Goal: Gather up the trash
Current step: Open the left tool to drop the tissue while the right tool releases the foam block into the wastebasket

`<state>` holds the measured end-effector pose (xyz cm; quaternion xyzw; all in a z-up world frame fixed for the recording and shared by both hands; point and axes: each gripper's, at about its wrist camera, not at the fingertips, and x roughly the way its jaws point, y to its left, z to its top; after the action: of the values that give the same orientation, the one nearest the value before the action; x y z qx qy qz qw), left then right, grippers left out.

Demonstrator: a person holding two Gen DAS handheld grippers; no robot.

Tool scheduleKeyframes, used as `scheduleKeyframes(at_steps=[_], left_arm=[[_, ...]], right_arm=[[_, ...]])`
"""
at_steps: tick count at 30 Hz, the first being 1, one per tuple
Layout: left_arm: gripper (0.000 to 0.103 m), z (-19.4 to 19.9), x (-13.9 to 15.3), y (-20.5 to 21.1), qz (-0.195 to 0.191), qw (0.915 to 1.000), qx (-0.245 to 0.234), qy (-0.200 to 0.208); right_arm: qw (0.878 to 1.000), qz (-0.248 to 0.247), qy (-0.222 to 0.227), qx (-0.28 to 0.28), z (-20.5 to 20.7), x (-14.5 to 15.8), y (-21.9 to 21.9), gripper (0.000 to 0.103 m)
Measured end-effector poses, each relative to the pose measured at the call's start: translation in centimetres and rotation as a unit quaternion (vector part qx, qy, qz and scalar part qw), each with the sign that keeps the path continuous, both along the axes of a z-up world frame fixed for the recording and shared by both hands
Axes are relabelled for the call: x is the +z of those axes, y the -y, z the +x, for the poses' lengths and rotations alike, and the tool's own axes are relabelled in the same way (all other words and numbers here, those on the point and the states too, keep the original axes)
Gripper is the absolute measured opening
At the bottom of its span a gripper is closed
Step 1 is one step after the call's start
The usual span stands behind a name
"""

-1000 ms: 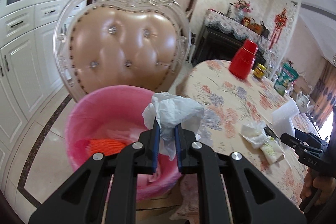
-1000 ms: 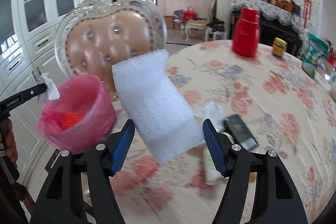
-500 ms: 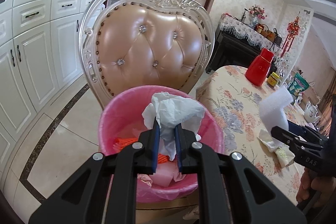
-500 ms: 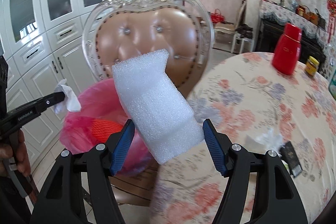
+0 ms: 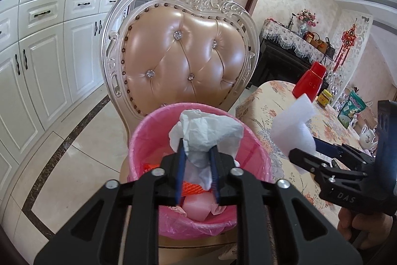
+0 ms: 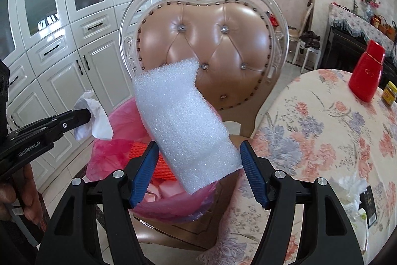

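Observation:
A pink-lined trash bin (image 5: 139, 140) stands on the seat of a chair, with orange netting (image 5: 193, 188) and pink scraps inside. My left gripper (image 5: 196, 148) hangs over the bin's mouth; its jaws are opening, and a crumpled white tissue (image 5: 206, 131) still sits between the pads. My right gripper (image 6: 197, 155) is shut on a white foam block (image 6: 178, 116), held above the bin's (image 6: 119, 121) right side. From the right wrist view, the left gripper (image 6: 86, 116) and the tissue (image 6: 96, 118) show at the left.
The chair's padded back (image 5: 186, 58) rises right behind the bin. A table with a floral cloth (image 6: 322, 131) lies to the right, bearing a red flask (image 6: 367, 76), a jar (image 6: 389, 93), more tissue (image 6: 349, 188) and a black packet (image 6: 371, 205). White cabinets (image 5: 37, 61) line the left wall.
Both grippers have swung left from the table to the bin. The left jaws stand wider apart around the tissue. The foam block stays gripped.

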<state>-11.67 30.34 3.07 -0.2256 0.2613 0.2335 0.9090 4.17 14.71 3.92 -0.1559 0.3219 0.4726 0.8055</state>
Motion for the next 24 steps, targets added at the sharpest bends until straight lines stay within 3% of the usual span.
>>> scheduleKeyframes(at_steps=[2, 7, 13, 24], left_arm=[[0.03, -0.1, -0.1, -0.2, -0.007, 1.0, 0.0, 0.003], [0.035, -0.1, -0.1, -0.4, -0.008, 1.0, 0.002, 0.003], [0.035, -0.3, 0.0, -0.7, -0.008, 0.9999, 0.007, 0.003], [0.037, -0.2, 0.1, -0.3, -0.004, 1.0, 0.008, 0.0]], right_arm=[[1.0, -0.003, 0.001, 0.005, -0.1, -0.1, -0.5, 0.065], [1.0, -0.005, 0.0, 0.011, -0.2, -0.3, -1.2, 0.067], [1.0, -0.012, 0.001, 0.019, -0.3, -0.7, -1.8, 0.073], [1.0, -0.005, 0.004, 0.003, 0.3, -0.5, -0.4, 0.073]])
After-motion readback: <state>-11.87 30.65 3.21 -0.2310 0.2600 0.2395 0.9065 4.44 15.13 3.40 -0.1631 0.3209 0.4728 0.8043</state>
